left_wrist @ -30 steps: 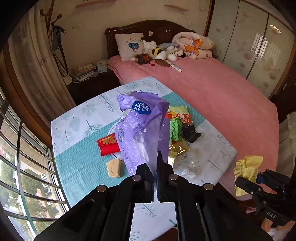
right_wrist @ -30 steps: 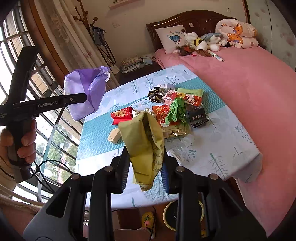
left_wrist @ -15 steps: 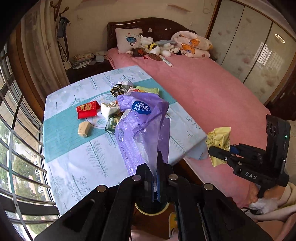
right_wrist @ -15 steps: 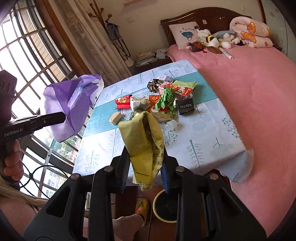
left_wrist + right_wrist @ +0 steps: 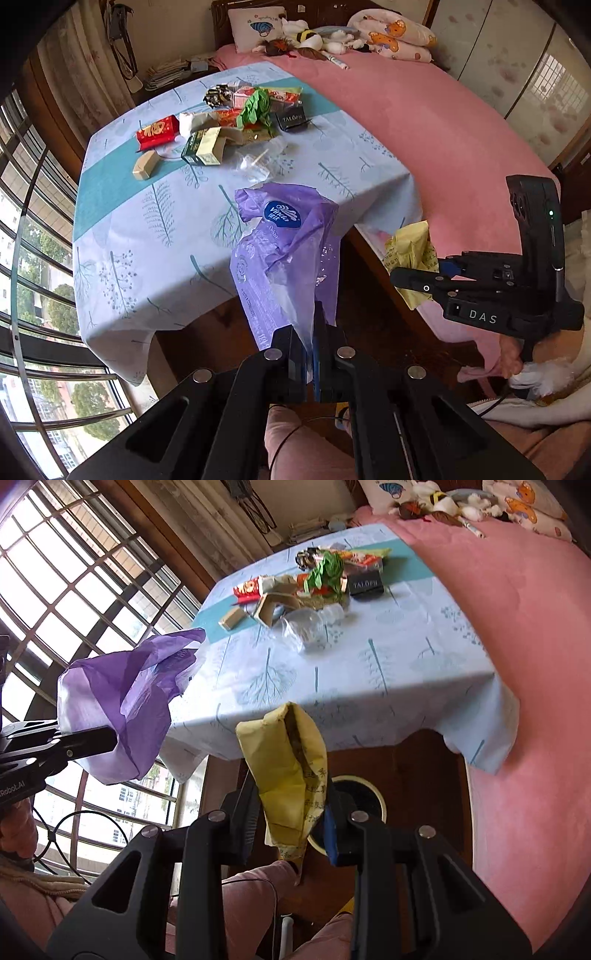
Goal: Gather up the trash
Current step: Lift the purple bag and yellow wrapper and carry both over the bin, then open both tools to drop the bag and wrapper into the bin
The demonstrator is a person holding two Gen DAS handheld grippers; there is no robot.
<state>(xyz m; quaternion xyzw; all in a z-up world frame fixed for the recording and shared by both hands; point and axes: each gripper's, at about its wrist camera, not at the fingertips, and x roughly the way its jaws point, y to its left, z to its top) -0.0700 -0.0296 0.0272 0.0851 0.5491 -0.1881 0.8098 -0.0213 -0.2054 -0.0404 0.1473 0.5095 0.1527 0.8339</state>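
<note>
My left gripper [image 5: 312, 332] is shut on a crumpled purple plastic wrapper [image 5: 284, 254] with a blue round logo, held in the air off the table's near edge. My right gripper [image 5: 291, 805] is shut on a folded yellow paper wrapper [image 5: 291, 760] with printed text. Below and behind the yellow paper, a round cream-rimmed bin [image 5: 369, 794] stands on the floor under the table. The right wrist view shows the purple wrapper [image 5: 122, 701] at the left, in the left gripper [image 5: 110, 740]. The left wrist view shows the right gripper [image 5: 406, 277] with the yellow wrapper [image 5: 410, 247] at the right.
A table with a light blue tablecloth [image 5: 147, 229] carries a pile of wrappers, small boxes and clear plastic [image 5: 240, 118] at its far side. A pink bed [image 5: 424, 122] runs along the right. Barred windows [image 5: 74, 590] fill the left. The person's legs in pink trousers [image 5: 251, 893] are below the grippers.
Both grippers have pulled back from over the table and sunk past its near edge, each still holding its wrapper. The floor bin has come into the right wrist view.
</note>
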